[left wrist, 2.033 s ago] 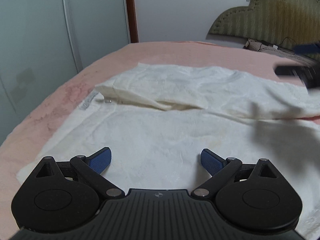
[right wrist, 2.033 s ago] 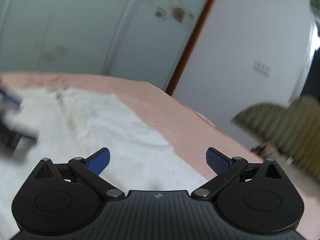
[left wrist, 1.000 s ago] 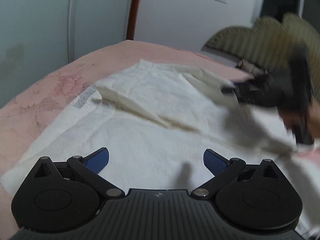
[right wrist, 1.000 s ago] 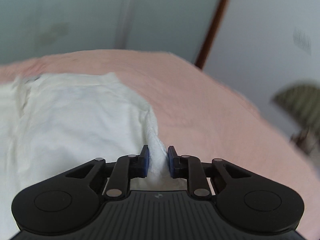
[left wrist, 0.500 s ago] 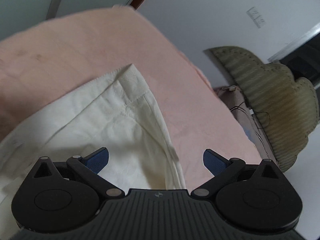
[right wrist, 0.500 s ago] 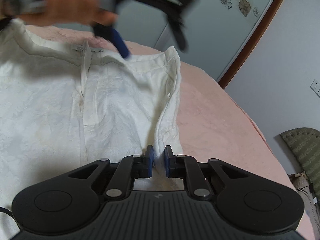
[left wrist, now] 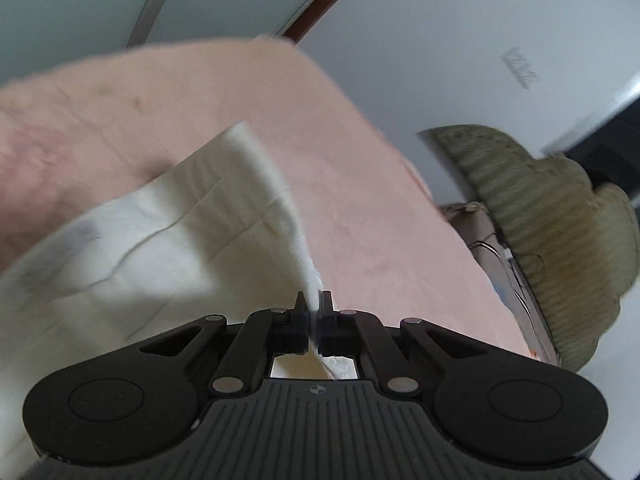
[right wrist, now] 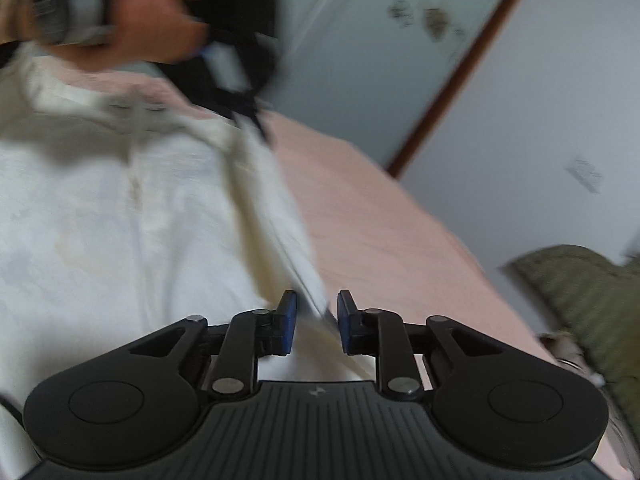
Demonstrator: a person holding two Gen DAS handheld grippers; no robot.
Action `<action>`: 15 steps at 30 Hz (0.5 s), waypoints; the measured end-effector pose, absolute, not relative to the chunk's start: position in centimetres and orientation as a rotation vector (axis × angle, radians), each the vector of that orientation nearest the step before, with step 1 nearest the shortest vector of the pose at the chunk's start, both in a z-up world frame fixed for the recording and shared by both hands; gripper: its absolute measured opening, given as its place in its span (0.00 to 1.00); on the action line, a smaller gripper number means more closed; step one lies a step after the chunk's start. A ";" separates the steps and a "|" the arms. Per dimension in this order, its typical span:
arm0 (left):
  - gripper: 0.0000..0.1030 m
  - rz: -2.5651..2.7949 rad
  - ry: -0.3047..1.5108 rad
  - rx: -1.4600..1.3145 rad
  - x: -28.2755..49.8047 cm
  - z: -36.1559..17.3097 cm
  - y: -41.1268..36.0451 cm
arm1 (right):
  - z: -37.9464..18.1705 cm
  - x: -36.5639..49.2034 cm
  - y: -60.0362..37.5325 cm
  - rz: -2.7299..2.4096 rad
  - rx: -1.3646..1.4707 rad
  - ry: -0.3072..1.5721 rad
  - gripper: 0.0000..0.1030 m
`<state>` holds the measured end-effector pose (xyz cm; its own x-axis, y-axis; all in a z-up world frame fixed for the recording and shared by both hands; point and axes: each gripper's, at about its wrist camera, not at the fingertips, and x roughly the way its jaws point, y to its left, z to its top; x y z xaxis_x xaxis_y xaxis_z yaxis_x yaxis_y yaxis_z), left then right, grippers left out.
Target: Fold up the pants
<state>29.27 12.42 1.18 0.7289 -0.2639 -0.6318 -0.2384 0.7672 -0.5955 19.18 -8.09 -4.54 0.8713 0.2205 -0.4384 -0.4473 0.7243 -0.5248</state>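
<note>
Cream-white pants [left wrist: 152,236] lie on a pink bed [left wrist: 352,200]. My left gripper [left wrist: 314,312] is shut on the pants' right edge, and the cloth rises taut from the jaws. In the right wrist view the pants [right wrist: 120,220] spread left and centre. My right gripper [right wrist: 316,320] stands partly open, with the pants' edge running between its blue pads without clear contact. The other hand and gripper [right wrist: 224,60] show blurred at the pants' far end.
A green ribbed headboard [left wrist: 560,216] and a pillow [left wrist: 480,232] stand at the right of the bed. Grey wardrobe doors [right wrist: 360,60] and a white wall [left wrist: 460,40] lie behind. The pink bedsheet [right wrist: 392,248] extends right of the pants.
My left gripper has shut on the pants' edge and lifted it. My right gripper, shut on the edge before, has parted its jaws. Both views are blurred by motion.
</note>
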 end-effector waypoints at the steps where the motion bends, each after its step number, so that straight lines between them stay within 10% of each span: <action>1: 0.03 -0.028 0.753 -0.702 28.3 1.5 12.4 | -4.5 19.0 -9.1 0.344 -0.687 0.363 0.21; 12: 0.03 -0.109 0.660 -0.634 16.5 2.3 12.1 | -6.9 20.9 -15.0 0.153 -0.817 0.491 0.21; 15: 0.03 -0.098 0.632 -0.604 14.0 2.1 12.5 | -6.4 17.9 -14.3 0.159 -0.858 0.446 0.06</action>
